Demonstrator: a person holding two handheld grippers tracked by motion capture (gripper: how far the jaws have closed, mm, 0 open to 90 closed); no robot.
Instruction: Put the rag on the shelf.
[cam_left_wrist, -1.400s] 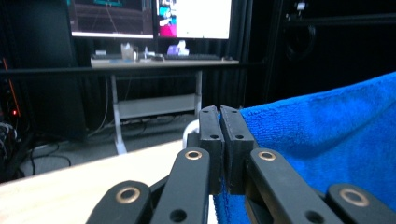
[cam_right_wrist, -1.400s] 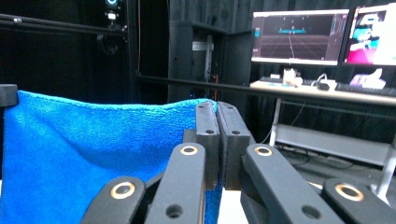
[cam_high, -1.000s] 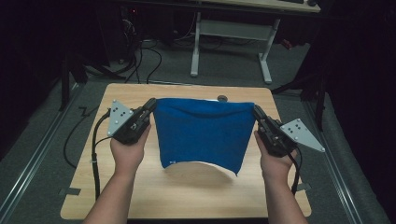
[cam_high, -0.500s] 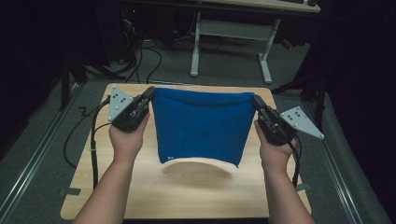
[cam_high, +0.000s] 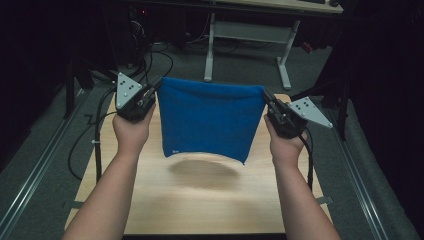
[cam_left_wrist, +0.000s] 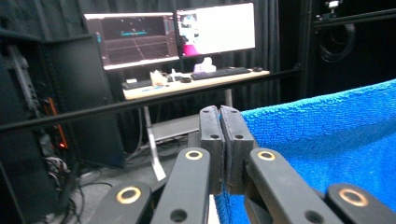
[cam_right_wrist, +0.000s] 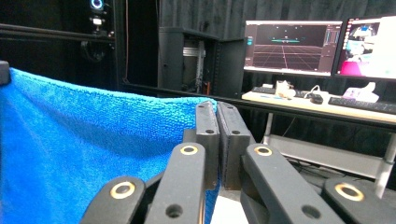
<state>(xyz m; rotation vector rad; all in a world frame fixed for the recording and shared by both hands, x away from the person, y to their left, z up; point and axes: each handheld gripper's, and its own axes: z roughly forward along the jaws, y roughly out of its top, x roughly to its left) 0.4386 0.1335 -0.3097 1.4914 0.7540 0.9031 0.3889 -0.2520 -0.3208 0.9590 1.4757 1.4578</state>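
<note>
A blue towel (cam_high: 207, 120) hangs stretched in the air above the wooden table (cam_high: 200, 200), held by its two top corners. My left gripper (cam_high: 156, 86) is shut on the towel's top left corner, and my right gripper (cam_high: 265, 96) is shut on the top right corner. In the left gripper view the jaws pinch the towel's edge at my left gripper (cam_left_wrist: 220, 112), with the blue towel (cam_left_wrist: 327, 135) spreading to the right. Along my right gripper (cam_right_wrist: 216, 108) the blue towel (cam_right_wrist: 84, 149) spreads to the left. Its lower edge hangs free above its shadow.
Beyond the table's far edge stand a white desk frame (cam_high: 250, 35) and cables on the floor (cam_high: 150, 55). A desk with monitors (cam_left_wrist: 173, 37) and a keyboard lies ahead of the grippers. Metal rails (cam_high: 30, 165) run along both sides of the table.
Both hands have lifted and carried the towel away from the person. Its lower edge has come off the table and the towel now hangs free.
</note>
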